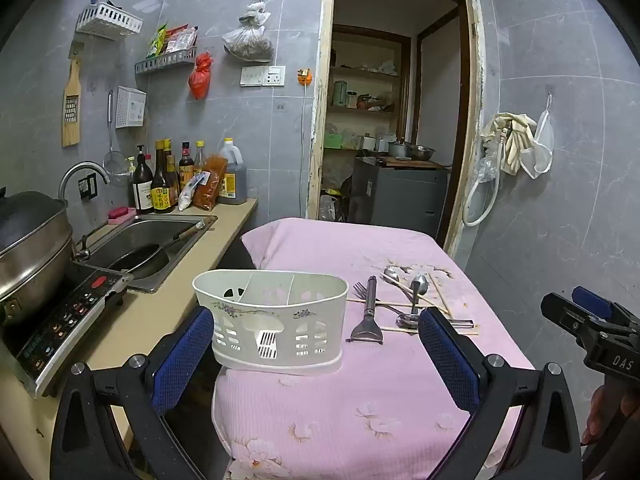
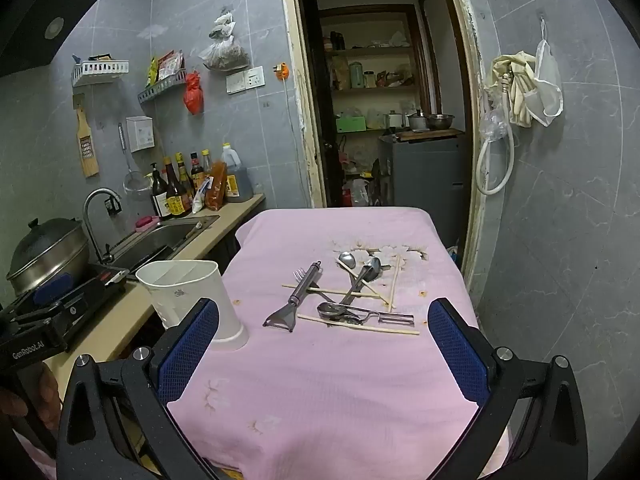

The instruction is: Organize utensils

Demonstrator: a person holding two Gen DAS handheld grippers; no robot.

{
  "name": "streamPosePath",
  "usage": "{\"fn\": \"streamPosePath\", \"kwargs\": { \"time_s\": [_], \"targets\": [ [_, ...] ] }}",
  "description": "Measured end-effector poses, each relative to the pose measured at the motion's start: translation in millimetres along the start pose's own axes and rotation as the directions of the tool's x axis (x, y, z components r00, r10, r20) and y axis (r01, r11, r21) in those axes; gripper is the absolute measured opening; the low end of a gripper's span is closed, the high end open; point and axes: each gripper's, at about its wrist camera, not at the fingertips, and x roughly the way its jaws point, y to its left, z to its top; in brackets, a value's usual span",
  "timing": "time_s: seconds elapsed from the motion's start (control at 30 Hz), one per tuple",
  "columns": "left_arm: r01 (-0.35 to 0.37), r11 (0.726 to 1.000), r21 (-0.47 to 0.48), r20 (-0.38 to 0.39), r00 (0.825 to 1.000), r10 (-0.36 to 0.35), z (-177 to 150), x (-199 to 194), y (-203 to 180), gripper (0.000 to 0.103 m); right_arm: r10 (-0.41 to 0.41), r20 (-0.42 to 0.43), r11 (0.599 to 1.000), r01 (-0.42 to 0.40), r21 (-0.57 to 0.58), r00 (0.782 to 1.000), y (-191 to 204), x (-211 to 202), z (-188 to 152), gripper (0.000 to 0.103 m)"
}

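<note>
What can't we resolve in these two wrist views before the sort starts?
- Caddy: compartment floors hidden by its front wall in the left view; the right view shows only one end.
- Utensil pile: overlapping spoons and chopsticks, exact count unclear; in the left view a left gripper finger covers its near end.
- Bottle labels: too small to read.
- Sink: its inside is mostly cut off by the rim in the right view.

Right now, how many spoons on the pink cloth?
3. Far-left spoon; middle spoon beside it; near spoon at the pile's front edge. Others may hide underneath.

Grey-tiled kitchen wall (image 1: 240,120), open doorway (image 1: 392,100)
</note>
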Motion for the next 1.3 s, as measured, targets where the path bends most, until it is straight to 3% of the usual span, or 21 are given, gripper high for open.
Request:
{"fn": "streamPosePath", "kwargs": {
  "time_s": [1.3],
  "targets": [
    [0.001,1.0,0.001,0.001,1.0,-0.001,-2.3,-7.8,1.5,0.103,0.008,-0.004,1.0,-0.008,-0.002,1.0,1.7,-5.9,-1.1,0.102]
  ]
}}
